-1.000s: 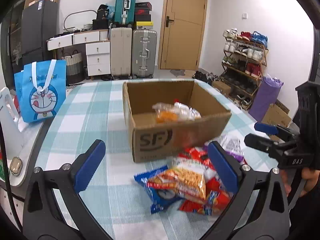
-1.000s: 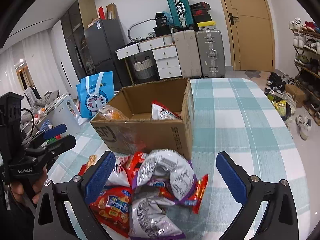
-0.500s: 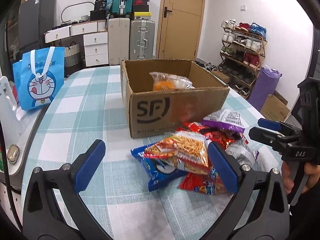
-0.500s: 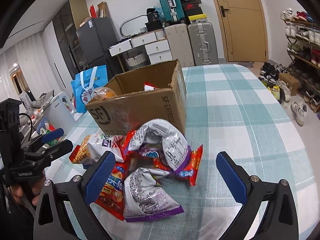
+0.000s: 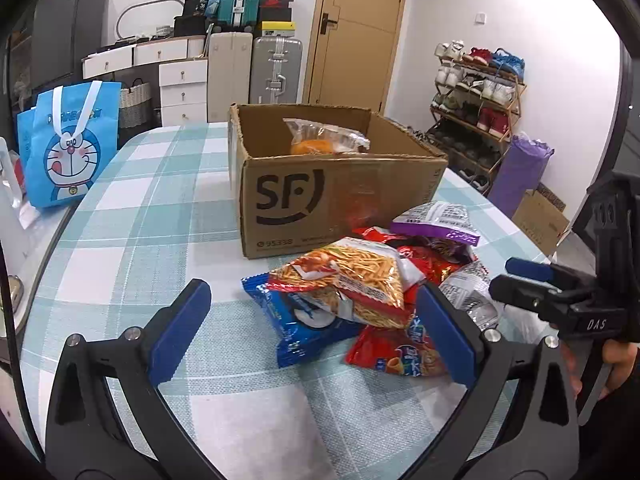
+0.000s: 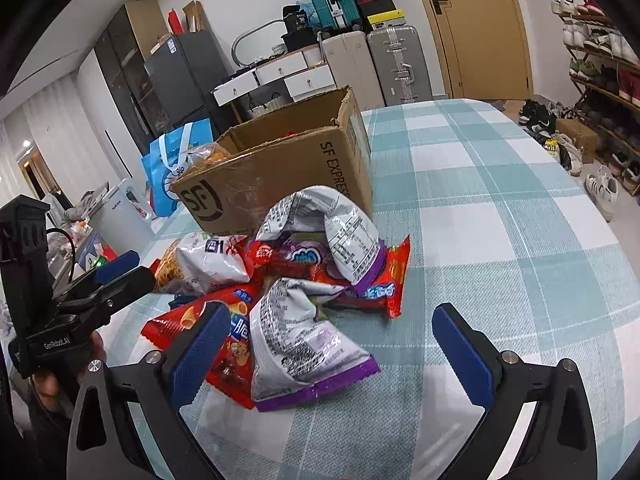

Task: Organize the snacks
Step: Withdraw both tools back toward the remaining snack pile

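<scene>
A pile of snack bags [image 5: 372,284] lies on the checked tablecloth in front of an open SF cardboard box [image 5: 340,200]. The box holds a clear bag with something orange [image 5: 320,140]. My left gripper [image 5: 312,328] is open and empty, its fingers straddling a blue bag [image 5: 304,328] and a noodle-snack bag [image 5: 352,276]. My right gripper [image 6: 332,344] is open and empty, just in front of a silver-and-purple bag [image 6: 300,340]. The pile [image 6: 304,264] and the box [image 6: 280,172] also show in the right wrist view. Each gripper shows in the other's view, left [image 6: 108,280] and right [image 5: 528,280].
A blue Doraemon bag [image 5: 68,144] stands off the table's left edge. Suitcases [image 5: 276,68], drawers and a door are behind. A shoe rack [image 5: 480,92] is at the right. The tablecloth [image 6: 500,200] stretches right of the box.
Both grippers have come lower and closer to the snack pile; the box and bags look larger. Both stay open and empty.
</scene>
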Action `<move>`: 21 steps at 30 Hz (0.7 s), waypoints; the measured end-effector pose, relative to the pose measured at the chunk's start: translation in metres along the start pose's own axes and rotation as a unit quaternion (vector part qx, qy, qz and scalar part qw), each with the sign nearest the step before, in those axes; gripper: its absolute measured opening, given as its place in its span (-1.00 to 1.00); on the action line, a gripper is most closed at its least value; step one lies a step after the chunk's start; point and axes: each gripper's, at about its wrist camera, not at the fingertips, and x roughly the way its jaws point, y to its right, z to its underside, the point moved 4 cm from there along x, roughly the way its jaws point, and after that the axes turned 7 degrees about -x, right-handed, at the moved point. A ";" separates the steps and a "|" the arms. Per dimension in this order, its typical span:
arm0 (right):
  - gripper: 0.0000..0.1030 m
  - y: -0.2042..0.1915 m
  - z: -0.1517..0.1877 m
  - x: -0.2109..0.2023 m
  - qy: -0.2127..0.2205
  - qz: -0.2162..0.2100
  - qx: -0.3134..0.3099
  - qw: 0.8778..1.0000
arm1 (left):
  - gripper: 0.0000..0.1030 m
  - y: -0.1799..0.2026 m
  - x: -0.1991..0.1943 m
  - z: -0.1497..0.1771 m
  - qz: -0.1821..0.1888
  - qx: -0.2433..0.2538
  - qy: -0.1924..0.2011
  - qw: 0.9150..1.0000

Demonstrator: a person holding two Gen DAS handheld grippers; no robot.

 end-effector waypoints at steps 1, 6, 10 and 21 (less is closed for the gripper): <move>0.99 0.000 0.002 0.000 0.001 0.001 -0.001 1.000 | 0.97 0.001 0.000 0.001 0.003 0.002 0.002 1.000; 0.99 -0.004 0.007 0.005 -0.004 0.004 -0.007 1.000 | 0.97 0.005 0.001 0.004 -0.002 0.013 0.012 1.000; 0.99 -0.004 0.010 0.009 -0.011 -0.004 -0.005 1.000 | 0.97 0.004 0.006 0.009 -0.010 0.021 0.018 1.000; 0.86 -0.014 0.018 0.022 -0.024 -0.025 -0.010 0.999 | 0.97 0.002 0.009 0.015 -0.010 0.027 0.022 0.999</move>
